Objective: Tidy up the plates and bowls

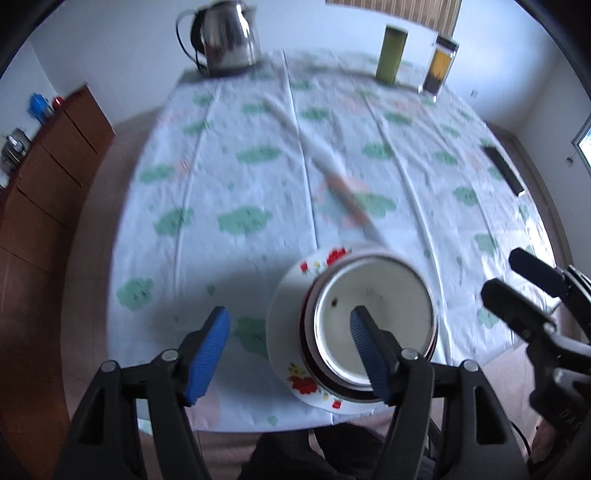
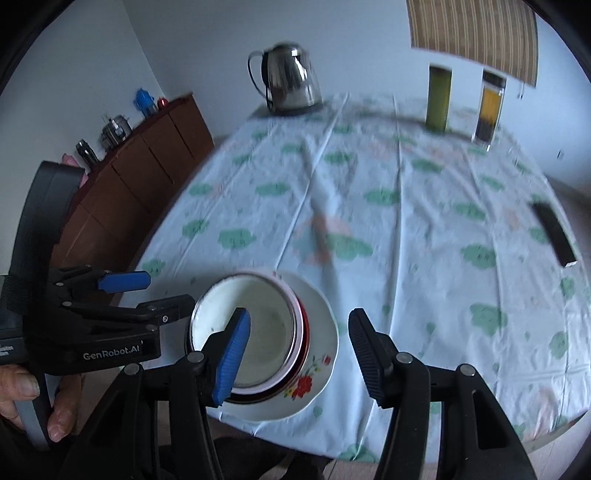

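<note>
The surface (image 1: 258, 155), under a pale cloth with green patches, fills the space ahead of both jaws. Its far half is free; a kettle (image 1: 227, 35), a green canister (image 1: 390, 53) and a clear jar (image 1: 441, 66) stand at the far edge, well away.

The flowered plate (image 1: 284, 332) lies just below the jaws, at the near edge of the surface, with its rim almost over that edge. The stacked bowls (image 1: 373, 317) sit nested inside it.

The left gripper (image 1: 290, 345) is open with nothing between its jaws; the right gripper (image 2: 299, 354) is open and empty as well.

The stacking seems finished. To do it well, I think both jaws should go straight up, clear of the bowl rims, so the stack does not slide off the near edge.
</note>
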`<state>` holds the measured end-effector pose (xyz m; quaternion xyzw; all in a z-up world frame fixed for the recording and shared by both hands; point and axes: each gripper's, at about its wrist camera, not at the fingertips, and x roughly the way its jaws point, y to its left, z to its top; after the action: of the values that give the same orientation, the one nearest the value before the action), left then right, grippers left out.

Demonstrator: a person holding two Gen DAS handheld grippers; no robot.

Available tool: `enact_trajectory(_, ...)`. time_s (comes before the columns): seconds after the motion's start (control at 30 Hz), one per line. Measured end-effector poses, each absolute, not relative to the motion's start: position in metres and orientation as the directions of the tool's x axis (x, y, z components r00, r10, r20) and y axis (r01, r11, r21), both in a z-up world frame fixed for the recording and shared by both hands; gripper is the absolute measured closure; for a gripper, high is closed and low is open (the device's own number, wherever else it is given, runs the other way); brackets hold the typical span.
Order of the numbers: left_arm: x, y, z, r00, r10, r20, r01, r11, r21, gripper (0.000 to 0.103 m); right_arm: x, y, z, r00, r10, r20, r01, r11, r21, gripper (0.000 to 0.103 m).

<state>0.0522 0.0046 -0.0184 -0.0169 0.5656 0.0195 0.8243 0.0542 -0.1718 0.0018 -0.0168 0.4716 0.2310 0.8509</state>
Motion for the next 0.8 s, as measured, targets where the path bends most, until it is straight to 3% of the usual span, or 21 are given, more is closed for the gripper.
enact_trajectory(0.17,0.041,0.002,0.013,0.495,0.060,-0.867,-0.062,0.998,0.033,0.027,0.041,-0.177,0.032,0.577,0.372,-0.728,-0.420,0.899,0.126,0.040)
enact_trajectory(0.3,0.033,0.002,0.032,0.566,0.054,-0.822,-0.071,0.997,0.016,0.012,0.027,-0.180,0.055,0.660,0.375,-0.651,-0.432,0.898,0.079,0.037)
enact_trajectory(0.8,0.010,-0.001,0.055,0.630,0.065,-0.774,-0.085,0.996,0.014,0.011,0.002,-0.187,0.075,0.722,0.384,-0.576,-0.421,0.904,0.075,0.032)
